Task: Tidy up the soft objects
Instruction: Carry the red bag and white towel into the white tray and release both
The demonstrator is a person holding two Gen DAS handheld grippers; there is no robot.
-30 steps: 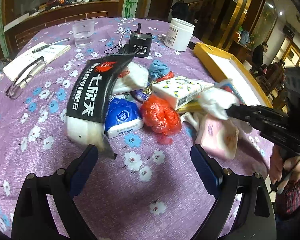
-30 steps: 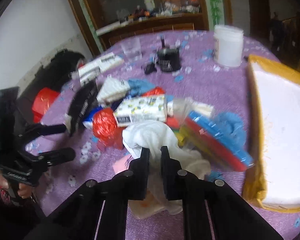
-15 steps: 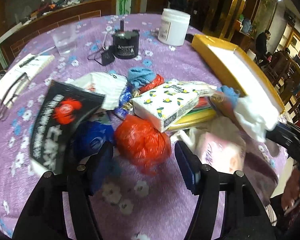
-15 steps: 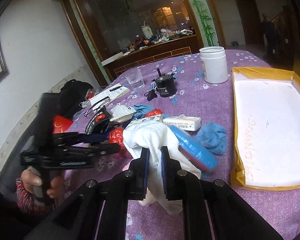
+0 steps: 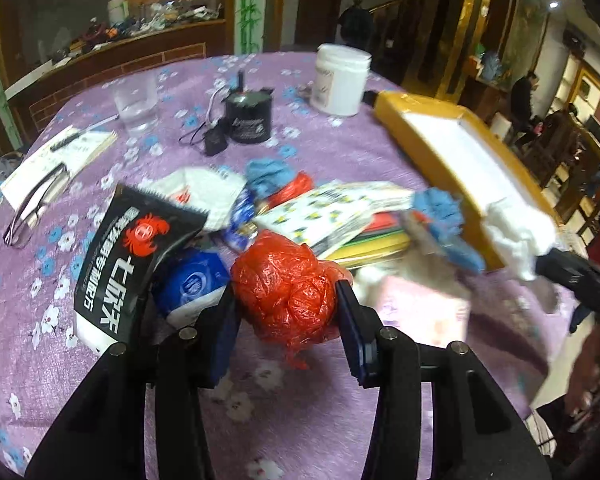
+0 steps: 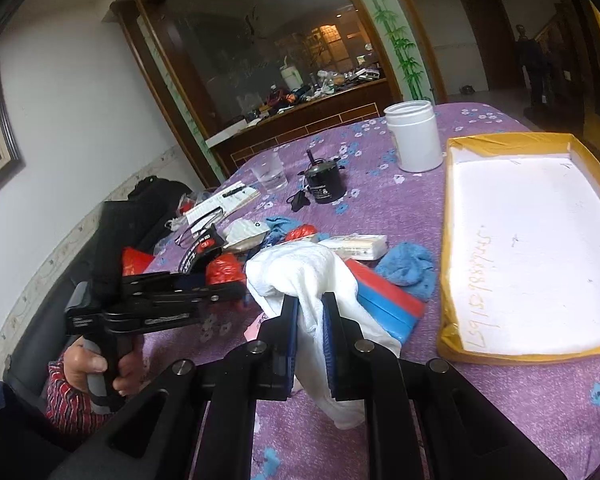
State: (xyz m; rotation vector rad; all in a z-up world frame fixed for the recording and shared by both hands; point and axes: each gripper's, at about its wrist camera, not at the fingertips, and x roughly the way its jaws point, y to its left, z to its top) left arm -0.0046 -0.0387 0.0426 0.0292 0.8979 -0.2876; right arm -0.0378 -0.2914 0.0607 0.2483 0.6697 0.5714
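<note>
**Red bag between closing tongs, white cloth clamped**

Left wrist view: the left gripper [image 5: 288, 312] is closing its jaws around a crumpled red plastic bag [image 5: 286, 284], both pads touching its sides. Just left lie a blue-and-white packet [image 5: 190, 286] and a black crab-printed pouch [image 5: 136, 264]; beyond, a floral tissue pack [image 5: 320, 214]. Far off stand a white jar [image 5: 340, 80] and a glass [image 5: 136, 106]. The yellow tray [image 5: 460, 152] lies right.

Right wrist view: the right gripper [image 6: 310, 320] is clamped on a white cloth [image 6: 300, 276], lifted over the purple tablecloth [image 6: 500, 400], the tray [image 6: 448, 240] just right. A blue cloth [image 6: 410, 266] lies between them.
</note>
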